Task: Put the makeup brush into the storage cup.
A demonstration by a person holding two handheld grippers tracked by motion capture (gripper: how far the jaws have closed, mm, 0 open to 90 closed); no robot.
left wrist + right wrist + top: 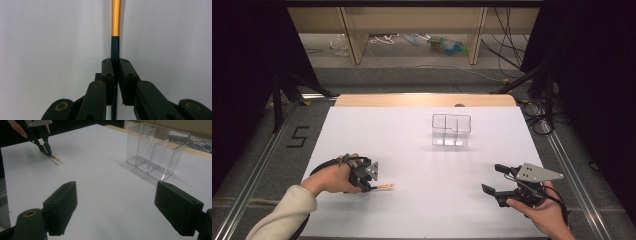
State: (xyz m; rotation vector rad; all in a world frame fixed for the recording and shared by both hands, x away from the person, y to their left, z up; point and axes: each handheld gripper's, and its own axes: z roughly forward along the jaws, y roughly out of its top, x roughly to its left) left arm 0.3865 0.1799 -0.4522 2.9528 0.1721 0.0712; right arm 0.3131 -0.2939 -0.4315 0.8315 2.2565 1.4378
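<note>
A thin stick with a dark shaft and an orange-gold end [116, 17] lies low over the white table, pointing right [385, 187]. My left gripper [373, 188] is shut on its dark shaft, and in the left gripper view the jaws [115, 62] pinch it from both sides. My right gripper [495, 178] is held open at the front right with nothing between its jaws [125, 205]. A clear plastic divided container [451, 130] stands empty at the table's middle back. In the right gripper view it stands at the upper right [156, 150], with the left gripper [46, 149] and the stick [55, 158] far left.
The white table sheet [427, 200] ends at a wooden strip [422, 100] at the back. Metal rails run along both sides, and a "5" [298, 136] is marked on the floor at the left. Cables and tripod legs stand beyond the right corner [537, 107].
</note>
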